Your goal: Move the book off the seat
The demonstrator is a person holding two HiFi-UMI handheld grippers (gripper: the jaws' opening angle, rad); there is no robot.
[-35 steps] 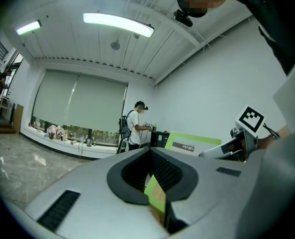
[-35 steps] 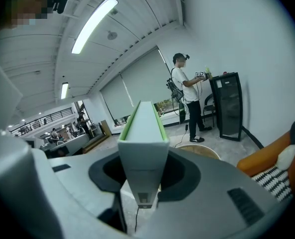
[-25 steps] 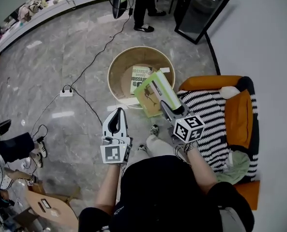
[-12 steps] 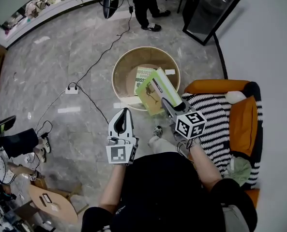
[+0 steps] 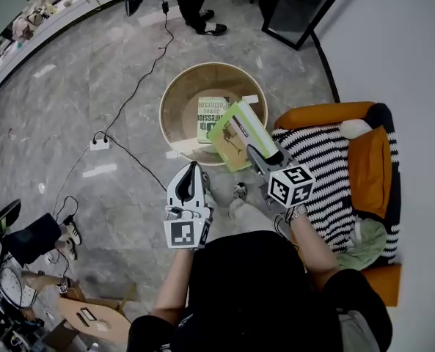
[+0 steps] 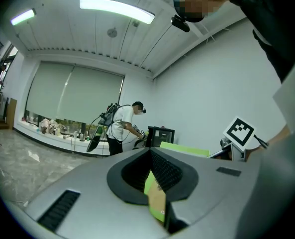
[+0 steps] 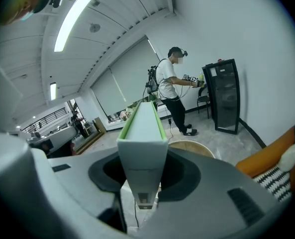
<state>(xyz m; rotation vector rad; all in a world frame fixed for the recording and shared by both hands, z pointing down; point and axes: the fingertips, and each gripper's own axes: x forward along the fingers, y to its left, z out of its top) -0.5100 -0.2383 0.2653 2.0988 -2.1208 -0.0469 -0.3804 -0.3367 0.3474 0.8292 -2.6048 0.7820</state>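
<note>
A green book (image 5: pixel 235 134) hangs tilted over the near rim of a round tan basket (image 5: pixel 174 97), with my right gripper (image 5: pixel 255 155) shut on its lower end. In the right gripper view the book's spine (image 7: pixel 143 133) rises straight up between the jaws of that gripper (image 7: pixel 140 195). The seat (image 5: pixel 327 167), an orange chair with a black-and-white striped cover, stands to the right of it. My left gripper (image 5: pixel 191 170) floats left of the book with its tips together and nothing in them. In the left gripper view (image 6: pixel 154 198) the book's green edge (image 6: pixel 184 148) shows beyond the jaws.
A second book (image 5: pixel 211 116) lies inside the basket. An orange cushion (image 5: pixel 367 171) leans on the chair back. A power strip (image 5: pixel 98 144) and its cable cross the marble floor at left. Another person (image 5: pixel 191 6) stands at the back beside a black cabinet (image 5: pixel 298 6).
Both grippers have drifted a little, and the book is still held over the basket's near rim. The head view has shifted, and the standing person sits further left in it.
</note>
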